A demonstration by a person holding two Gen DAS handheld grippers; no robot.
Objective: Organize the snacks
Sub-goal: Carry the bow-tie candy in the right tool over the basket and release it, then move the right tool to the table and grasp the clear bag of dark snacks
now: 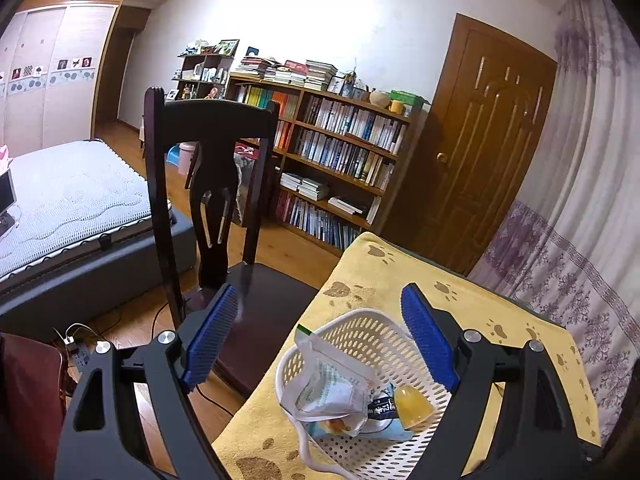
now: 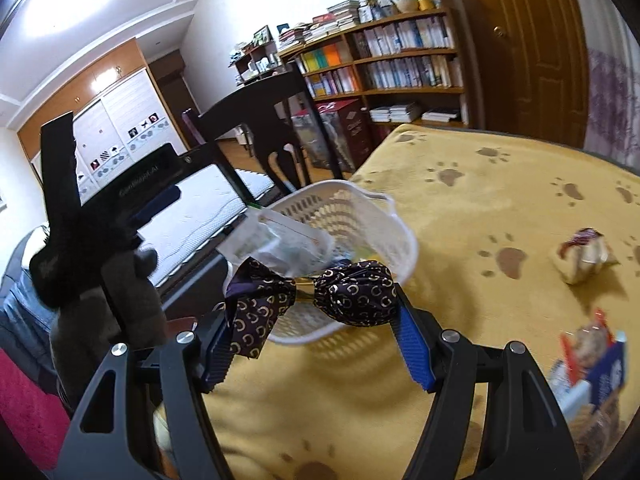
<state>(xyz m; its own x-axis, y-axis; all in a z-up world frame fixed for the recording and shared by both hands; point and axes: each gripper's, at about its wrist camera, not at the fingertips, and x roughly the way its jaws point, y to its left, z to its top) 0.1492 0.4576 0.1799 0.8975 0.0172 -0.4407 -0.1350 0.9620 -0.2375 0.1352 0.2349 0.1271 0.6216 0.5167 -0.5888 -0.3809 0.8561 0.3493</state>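
Right gripper: my right gripper point(image 2: 312, 344) had its blue pads partly closed on a dark purple candy point(image 2: 316, 296), a twist-wrapped piece printed with gold rings.
Candy position: I saw it spanning the gap between both pads, its round body against the right pad and its flared tail over the left one, just in front of the white basket point(image 2: 384, 236) and above the cloth.
Left gripper: my left gripper point(image 1: 320, 340) stood wide apart with nothing between its blue pads, poised over the near side of the basket point(image 1: 360, 328).
Basket: I found it standing on the yellow paw-print cloth point(image 1: 500, 312) near the table's edge, next to the dark wooden chair point(image 1: 216, 128).
Basket contents: I counted a clear-and-white snack packet point(image 1: 328, 380) leaning up past the rim, a blue-and-white wrapper point(image 1: 384, 420) below it, and a small orange jelly cup point(image 1: 412, 404) beside that.
Snacks outside: from the right wrist view I had a crumpled white-and-red wrapper point(image 2: 584, 256) lying on the cloth well to the right of the basket, and a blue-and-red packet point(image 2: 592, 364) nearer me at the right edge, blurred.
Other rig: in the right view I could see the person's gloved hand point(image 2: 108, 304) around the left gripper's handle at the table's left side.
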